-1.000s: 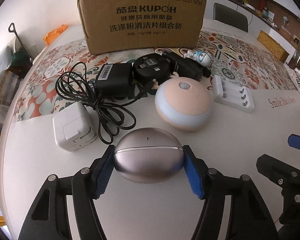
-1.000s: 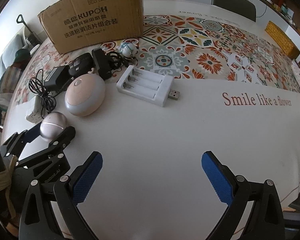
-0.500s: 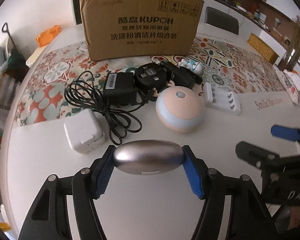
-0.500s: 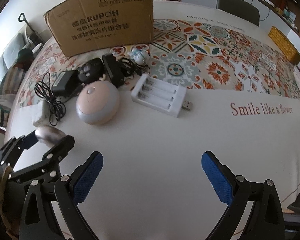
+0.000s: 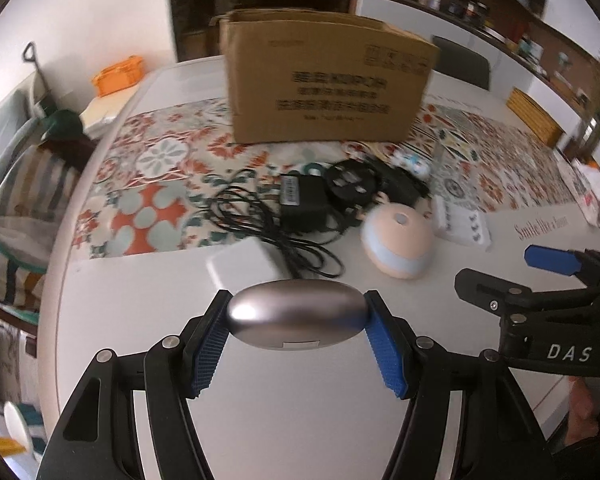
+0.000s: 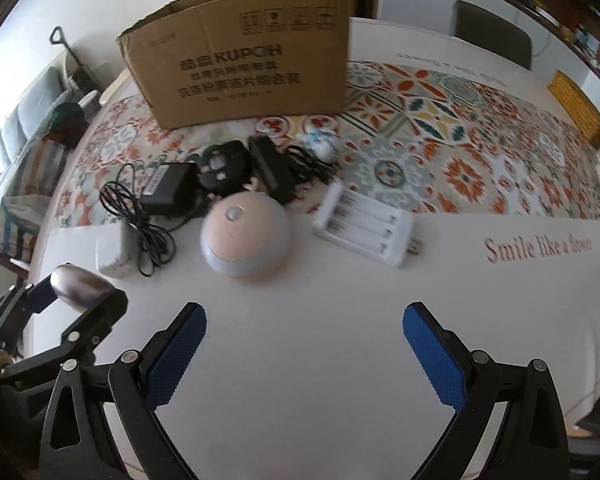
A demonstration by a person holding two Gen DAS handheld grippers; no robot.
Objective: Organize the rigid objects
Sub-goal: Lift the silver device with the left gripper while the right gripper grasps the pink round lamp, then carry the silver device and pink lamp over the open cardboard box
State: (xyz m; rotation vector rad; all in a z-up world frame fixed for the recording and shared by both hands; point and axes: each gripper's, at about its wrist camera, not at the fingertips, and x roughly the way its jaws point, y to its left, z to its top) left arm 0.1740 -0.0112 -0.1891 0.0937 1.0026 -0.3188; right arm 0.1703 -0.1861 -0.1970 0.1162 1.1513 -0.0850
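Lifted higher than a second ago, the left claw now holds the silver egg-shaped case up off the tabletop, and the case has tipped so its flat underside with a small label faces the camera. Its two blue pads pinch the case at its two narrow ends. The case looks hard, smooth and shiny, so it could slip out, and it is probably light. Holding it across the long way, with the soft pads on the rounded ends, seems a good grip. Past it sit a white plug block, a tangle of black cord, a pink and blue round gadget and the big cardboard box at the back. The right claw is spread wide and holds nothing, low over a bare part of the tabletop. Only the right view shows the white battery charger clearly, with its plug prongs. Only the left view shows the open top of the box and the label under the case.
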